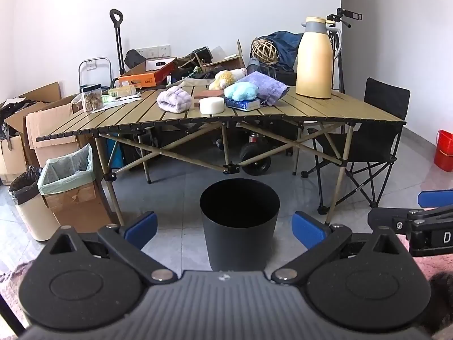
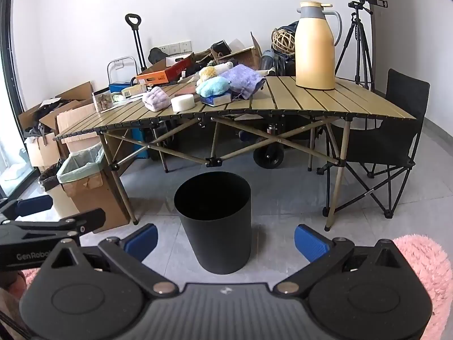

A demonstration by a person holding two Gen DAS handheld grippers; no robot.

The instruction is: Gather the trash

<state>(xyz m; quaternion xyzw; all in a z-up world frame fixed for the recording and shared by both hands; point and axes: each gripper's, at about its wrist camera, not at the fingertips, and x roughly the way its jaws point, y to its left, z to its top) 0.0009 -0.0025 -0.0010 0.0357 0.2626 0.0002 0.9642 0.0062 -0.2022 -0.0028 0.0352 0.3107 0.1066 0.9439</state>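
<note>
The slatted olive folding desk (image 1: 311,110) stands behind the round black waste bin (image 1: 240,223) on the floor. Only the left wrist view shows a red bucket (image 1: 444,150) far right of the bin. Left gripper (image 1: 225,228) and right gripper (image 2: 226,242) gape apart, empty, before the bin.

Only two pieces of lettering are legible to you. In the right wrist view, the white letters "GenRobo" stand on the black body of the left gripper (image 2: 34,206), which enters at the left edge, well to the left of the black bin (image 2: 215,226); the word runs on behind the near gripper's frame, so its ending is hidden. In the left wrist view, a single white "D" stands on the black body of the right gripper (image 1: 436,198), at the right edge, to the right of the black bin (image 1: 239,226). Print on the orange box (image 1: 141,78) and on the blue box (image 1: 243,103), both up on the table beyond the bin, is too small to read.
</note>
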